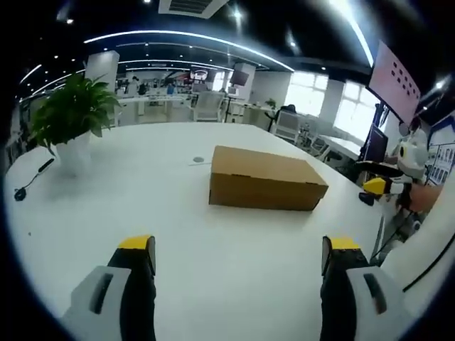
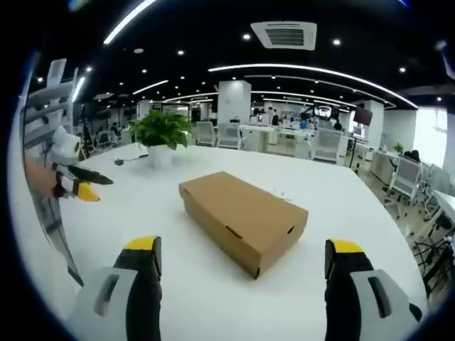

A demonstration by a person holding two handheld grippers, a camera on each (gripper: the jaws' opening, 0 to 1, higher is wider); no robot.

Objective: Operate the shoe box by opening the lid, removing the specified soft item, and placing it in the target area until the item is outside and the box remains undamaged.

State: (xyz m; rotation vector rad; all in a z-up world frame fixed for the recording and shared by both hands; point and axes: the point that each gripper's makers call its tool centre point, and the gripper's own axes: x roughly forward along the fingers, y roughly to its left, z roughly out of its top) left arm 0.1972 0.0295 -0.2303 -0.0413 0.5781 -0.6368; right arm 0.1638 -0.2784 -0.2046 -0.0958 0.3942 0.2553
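1. The left gripper (image 1: 238, 256) has its jaws spread wide, holding nothing, hovering above the bare white table (image 1: 106, 213).
2. Ahead of it, centred between the jaws but well apart from them, the shoe box (image 1: 264, 179) lies flat on the table with its lid closed.
3. Farther ahead and to the left of this gripper stands a potted plant (image 1: 71, 117), with a small black cable (image 1: 32, 181) on the table just beside it.
4. At the far right of the left gripper view the right gripper (image 1: 384, 186) comes in, yellow-tipped, near the table's edge and apart from the box.
5. The right gripper (image 2: 242, 257) is likewise wide apart and empty above the table (image 2: 355, 206).
6. Straight ahead between its jaws sits the shoe box (image 2: 242, 217), one corner turned toward the gripper, lid shut, not touched by either jaw.
7. Beyond the box, ahead and to the left, is the potted plant (image 2: 162, 135).
8. At the left of the right gripper view the left gripper (image 2: 82, 186) shows, well clear of the box; I cannot tell its opening from here.
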